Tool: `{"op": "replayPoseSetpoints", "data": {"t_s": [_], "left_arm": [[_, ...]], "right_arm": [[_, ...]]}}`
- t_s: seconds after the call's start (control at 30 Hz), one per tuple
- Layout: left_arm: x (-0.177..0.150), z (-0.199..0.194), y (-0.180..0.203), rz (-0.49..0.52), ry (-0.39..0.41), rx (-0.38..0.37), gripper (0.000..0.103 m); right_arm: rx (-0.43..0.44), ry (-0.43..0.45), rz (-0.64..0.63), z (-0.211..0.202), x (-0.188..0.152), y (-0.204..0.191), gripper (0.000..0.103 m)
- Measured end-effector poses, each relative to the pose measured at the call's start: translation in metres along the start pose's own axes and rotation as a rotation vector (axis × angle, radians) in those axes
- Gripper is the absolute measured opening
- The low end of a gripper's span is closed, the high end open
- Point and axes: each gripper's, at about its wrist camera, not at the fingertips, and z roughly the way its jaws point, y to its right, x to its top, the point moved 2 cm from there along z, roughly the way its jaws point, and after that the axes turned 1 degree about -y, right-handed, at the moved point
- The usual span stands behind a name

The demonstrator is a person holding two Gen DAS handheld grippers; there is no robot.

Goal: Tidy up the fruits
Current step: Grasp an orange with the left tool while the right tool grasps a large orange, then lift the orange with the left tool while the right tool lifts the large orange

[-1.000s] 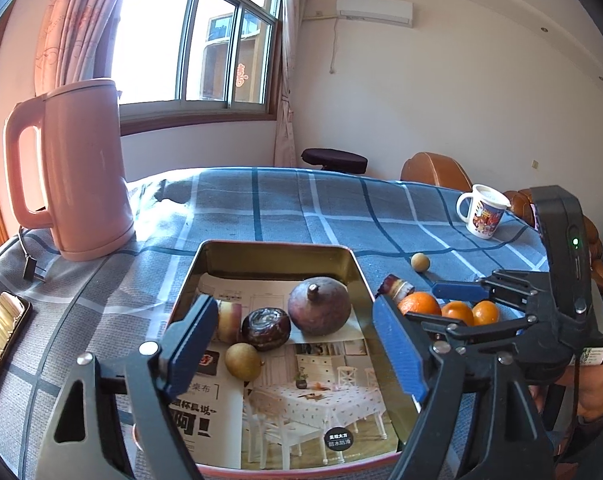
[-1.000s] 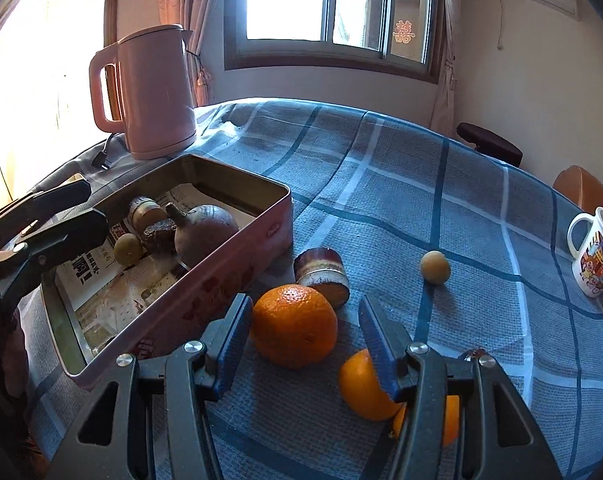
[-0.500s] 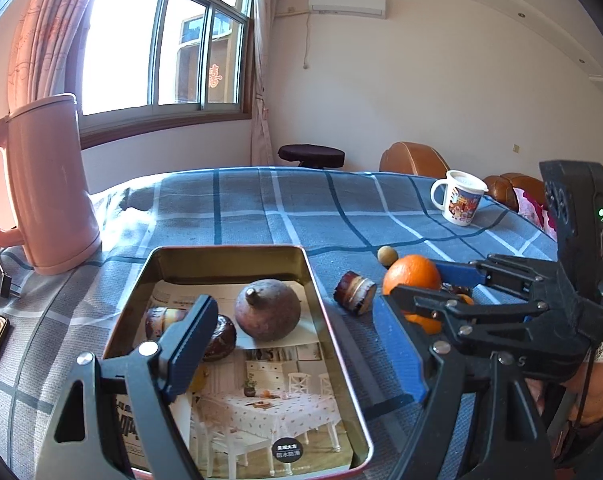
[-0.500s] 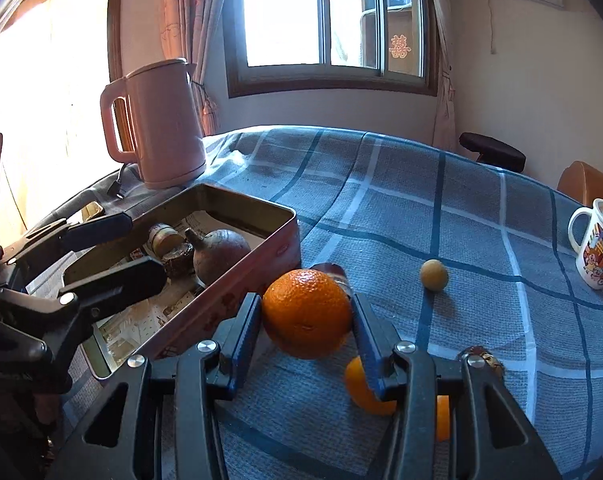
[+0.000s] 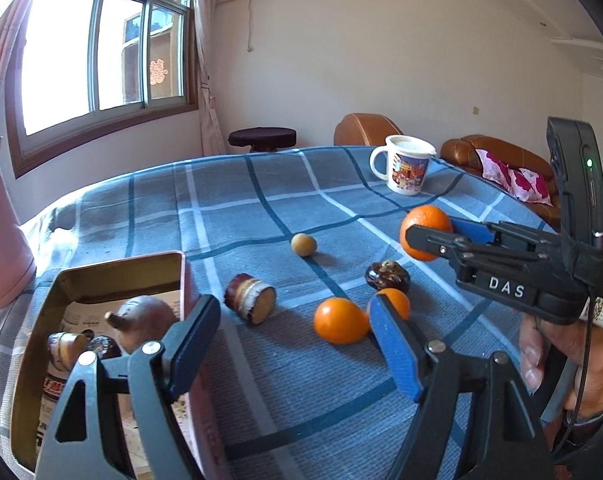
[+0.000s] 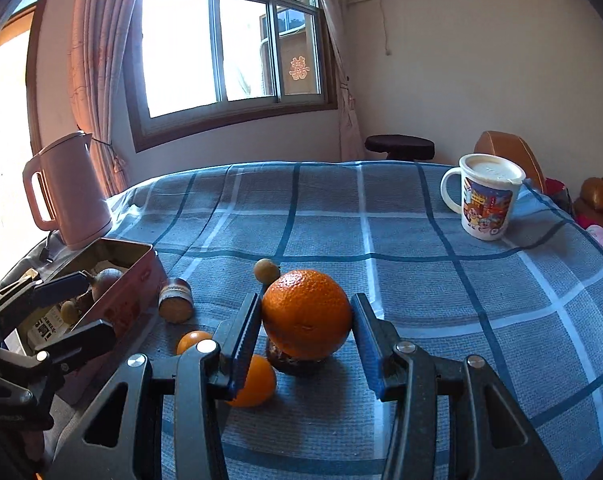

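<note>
Left wrist view: low over the worktop [image 5: 261,208], facing across it toward the far wall, tin [image 5: 101,276] near at lower left.
Right wrist view: same low height, facing the window [image 6: 229,44].
Both share the mug [image 5: 405,168], the small oranges [image 6: 253,380] and the checked cloth.

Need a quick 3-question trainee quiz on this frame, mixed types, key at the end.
1. True or false: the right gripper is clamped on the large round orange.
2. Which of these lies inside the gold-lined rectangular metal tin? A) the small tan round fruit B) the purple-brown round fruit with a stem C) the white printed mug
3. Fill in: the left gripper has nothing between its pads; its jaws are ____.

Key: 1 true; 2 B; 3 open
</note>
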Motion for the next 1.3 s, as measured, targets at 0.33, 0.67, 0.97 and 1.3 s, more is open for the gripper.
{"op": "replayPoseSetpoints", "data": {"t_s": [0.33, 0.67, 0.97, 1.3], "left_arm": [[0.004, 0.047, 0.022, 0.001, -0.18, -0.128, 0.046], [0.003, 0.053, 0.019, 0.008, -0.195, -0.086, 0.037], [0.006, 0.065, 0.019, 0.009, -0.225, -0.087, 0.047], [0.005, 0.065, 0.022, 0.032, -0.237, -0.106, 0.042]], "right_arm": [[0.013, -0.004, 0.018, 0.001, -0.002, 0.005, 0.048], [0.026, -0.016, 0.011, 0.003, -0.003, 0.004, 0.048], [0.022, -0.013, -0.003, 0.002, -0.003, 0.001, 0.048], [0.023, -0.013, -0.022, 0.002, -0.003, -0.003, 0.048]]}}
